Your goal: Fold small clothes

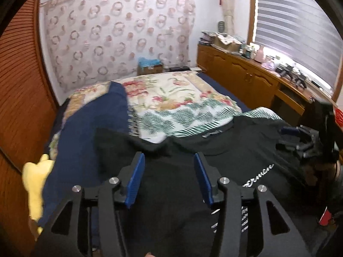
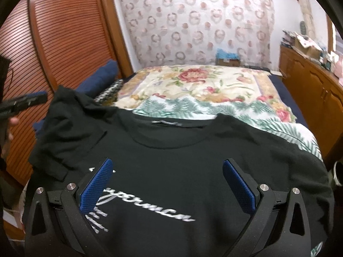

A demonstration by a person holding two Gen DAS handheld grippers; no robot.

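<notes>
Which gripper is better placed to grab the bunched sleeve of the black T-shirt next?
Left. The left gripper hovers open over the black printed T-shirt's sleeve side; the right gripper, also open, sits over the chest lettering.

You're facing a bed (image 2: 214,90) spread with a floral and palm-leaf quilt. Behind it hangs a curtain (image 1: 120,34) printed with pinkish rings (it covers most of the white wall). To your left runs a slatted wooden door (image 2: 64,32); to your right, a cluttered wooden sideboard (image 1: 242,72) sits below a bright window with striped blinds (image 1: 293,25).
</notes>
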